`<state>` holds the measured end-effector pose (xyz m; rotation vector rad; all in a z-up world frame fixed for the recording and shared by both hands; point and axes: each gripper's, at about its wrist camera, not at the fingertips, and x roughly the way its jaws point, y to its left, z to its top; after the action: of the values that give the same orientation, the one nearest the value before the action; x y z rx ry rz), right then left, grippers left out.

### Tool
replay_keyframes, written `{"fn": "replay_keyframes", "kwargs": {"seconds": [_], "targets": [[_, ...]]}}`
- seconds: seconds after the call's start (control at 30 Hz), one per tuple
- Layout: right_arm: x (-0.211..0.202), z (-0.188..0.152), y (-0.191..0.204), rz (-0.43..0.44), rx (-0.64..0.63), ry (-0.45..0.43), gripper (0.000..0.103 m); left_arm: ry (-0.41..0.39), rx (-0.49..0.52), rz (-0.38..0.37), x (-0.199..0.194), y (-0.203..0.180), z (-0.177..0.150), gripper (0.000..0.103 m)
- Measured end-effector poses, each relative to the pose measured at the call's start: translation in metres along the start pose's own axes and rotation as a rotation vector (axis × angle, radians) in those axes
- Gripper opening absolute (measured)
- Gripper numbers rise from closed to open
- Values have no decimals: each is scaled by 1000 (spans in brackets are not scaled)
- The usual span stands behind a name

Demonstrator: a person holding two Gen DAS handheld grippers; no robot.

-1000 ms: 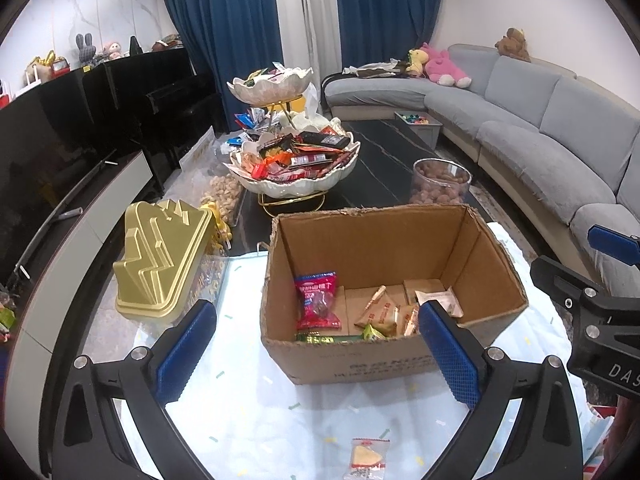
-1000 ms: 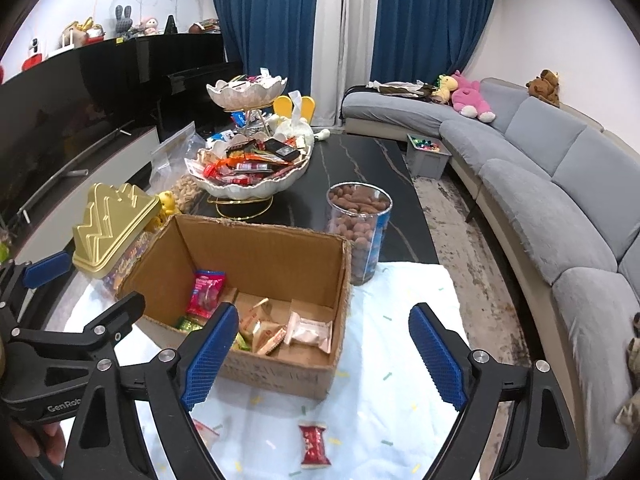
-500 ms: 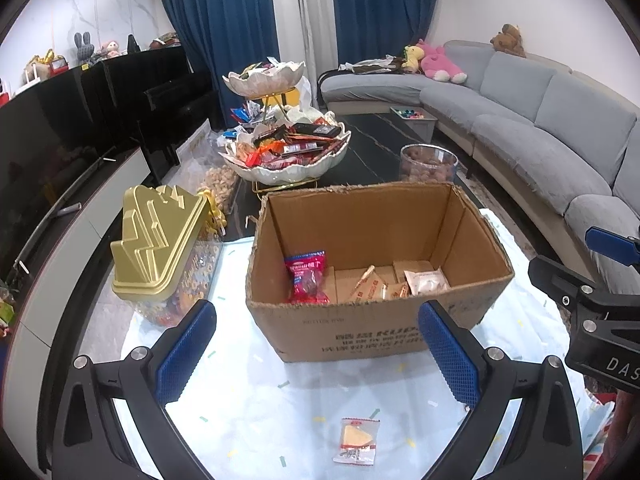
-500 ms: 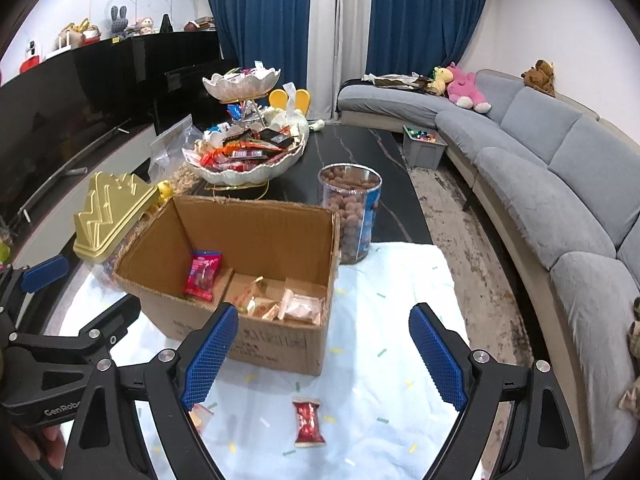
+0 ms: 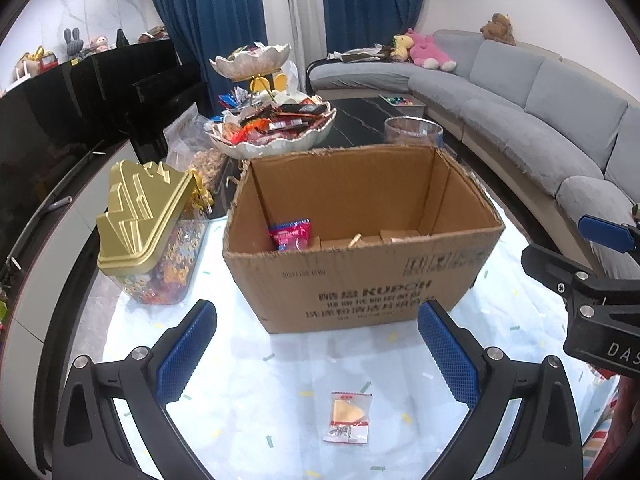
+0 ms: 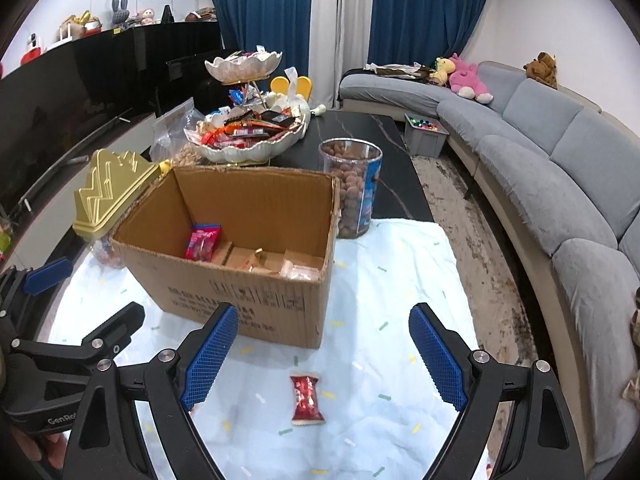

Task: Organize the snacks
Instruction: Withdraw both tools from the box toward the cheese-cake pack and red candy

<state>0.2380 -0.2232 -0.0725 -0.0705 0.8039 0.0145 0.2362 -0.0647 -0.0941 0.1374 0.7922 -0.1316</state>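
An open cardboard box [image 5: 360, 280] [image 6: 240, 300] stands on the pale cloth with several wrapped snacks inside, among them a pink packet [image 5: 291, 234] [image 6: 202, 242]. A clear packet with a yellow biscuit [image 5: 347, 422] lies on the cloth in front of the box, between the fingers of my left gripper [image 5: 318, 354], which is open and empty above it. A red wrapped snack [image 6: 306, 398] lies on the cloth below my right gripper [image 6: 322, 358], also open and empty. Each gripper shows at the edge of the other's view.
A gold-lidded clear candy jar [image 5: 146, 216] [image 6: 112, 194] stands left of the box. Behind are a two-tier white bowl stand piled with snacks [image 5: 276, 128] [image 6: 248, 132] and a clear tub of brown nuts [image 6: 352, 188]. A grey sofa [image 6: 560, 184] curves along the right.
Both grippers have drawn back and sunk toward the cloth; the box sits farther up in both views, and the biscuit packet and red snack have come further into view.
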Motion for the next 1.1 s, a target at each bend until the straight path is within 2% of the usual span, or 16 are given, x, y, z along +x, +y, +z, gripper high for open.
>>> {"fn": "replay_keyframes", "kwargs": {"seconds": [0.53,0.67,1.1], "targets": [[13,-31,7,16,-21,43,88,39,24,-28,15,-7,-38,102],[16,-38,8,21,-23,50,88,38,35,-35,18,-10,-45,98],[27,-65,16,37,-60,49,88,37,36,-72,33,-16,-77,98]]}}
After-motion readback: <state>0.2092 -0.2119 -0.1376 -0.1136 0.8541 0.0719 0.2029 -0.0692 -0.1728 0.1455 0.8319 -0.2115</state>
